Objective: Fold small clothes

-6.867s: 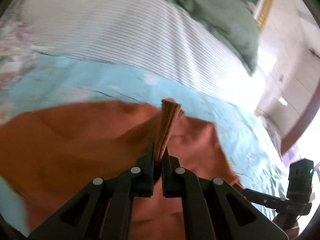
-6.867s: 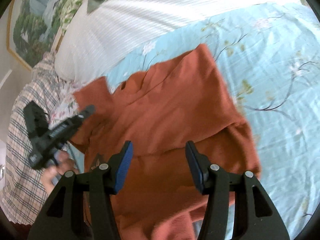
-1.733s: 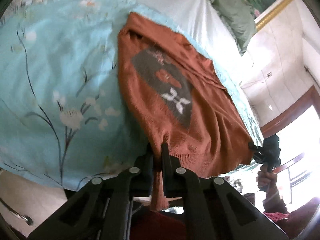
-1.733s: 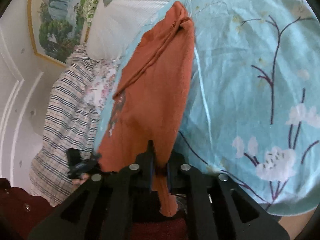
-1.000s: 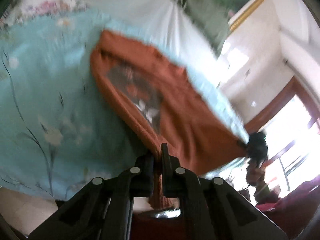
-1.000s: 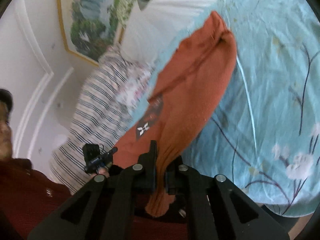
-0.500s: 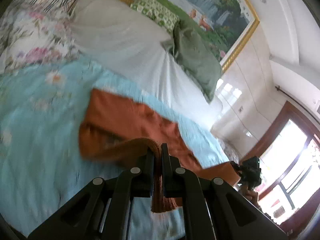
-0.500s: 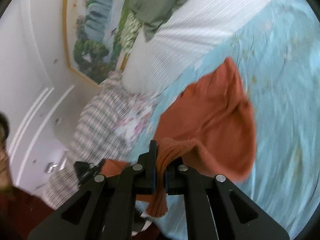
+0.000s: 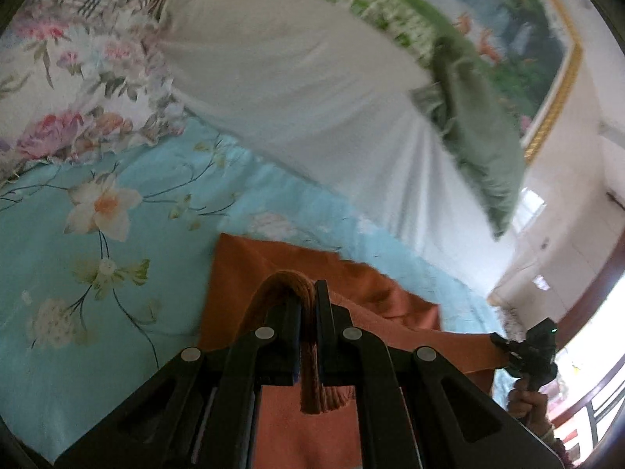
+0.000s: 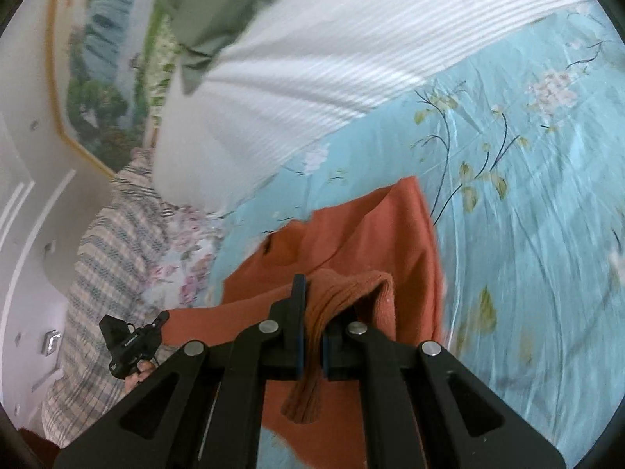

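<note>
Two grippers, left gripper (image 9: 307, 326) and right gripper (image 10: 310, 324), each pinch the orange sweater's (image 9: 250, 265) hem, folding it toward twelve o'clock over the floral bedsheet (image 9: 78, 242); next, lay and release.

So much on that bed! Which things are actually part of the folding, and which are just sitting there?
Part of the folding:
- orange sweater
- left gripper, shut on its ribbed hem
- right gripper, shut on the hem too

Just sitting there:
- blue floral sheet
- white striped pillow
- green pillow
- wall painting
</note>
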Motion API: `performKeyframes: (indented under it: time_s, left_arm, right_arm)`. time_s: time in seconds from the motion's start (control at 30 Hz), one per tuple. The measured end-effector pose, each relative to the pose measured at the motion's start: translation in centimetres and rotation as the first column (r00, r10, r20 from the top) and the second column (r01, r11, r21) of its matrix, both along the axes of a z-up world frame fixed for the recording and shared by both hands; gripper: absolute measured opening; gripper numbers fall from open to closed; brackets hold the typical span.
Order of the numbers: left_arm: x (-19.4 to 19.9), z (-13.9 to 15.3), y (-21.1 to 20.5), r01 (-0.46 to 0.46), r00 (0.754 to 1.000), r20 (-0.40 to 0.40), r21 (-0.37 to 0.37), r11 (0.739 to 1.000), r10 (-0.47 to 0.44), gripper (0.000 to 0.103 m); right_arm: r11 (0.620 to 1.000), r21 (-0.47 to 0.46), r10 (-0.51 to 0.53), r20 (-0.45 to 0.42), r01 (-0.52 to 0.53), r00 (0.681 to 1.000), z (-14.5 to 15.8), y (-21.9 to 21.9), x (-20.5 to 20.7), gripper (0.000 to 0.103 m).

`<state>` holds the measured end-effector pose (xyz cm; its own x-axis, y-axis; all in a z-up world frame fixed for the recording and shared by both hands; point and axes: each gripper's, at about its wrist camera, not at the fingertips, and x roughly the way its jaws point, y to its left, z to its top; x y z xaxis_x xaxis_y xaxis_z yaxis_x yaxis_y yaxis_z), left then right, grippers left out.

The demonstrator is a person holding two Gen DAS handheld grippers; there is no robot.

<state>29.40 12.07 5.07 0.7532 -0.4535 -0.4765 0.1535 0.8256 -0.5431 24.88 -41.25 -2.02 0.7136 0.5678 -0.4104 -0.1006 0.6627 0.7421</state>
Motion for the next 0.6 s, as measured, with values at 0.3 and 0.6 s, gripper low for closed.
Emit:
performKeyframes:
  time_s: [0.3,0.6]
  left_arm:
    - [8.8,-5.5,-1.4,-0.024,0.991,-0.132,0.089,0.996,0.036,0.004]
    - [9.1,-8.1,-0.6,-0.026,0.974,-0.22,0.106,0.994,0.048,0.014]
  right_arm:
    - [0.994,-0.106,-0.015,-0.137,0.001,0.99,-4.2,1.0,6.9,0.007]
    - [0.985,-0.128,-0.137,-0.159,0.118,0.978,-4.2,-1.5,3.8,0.041]
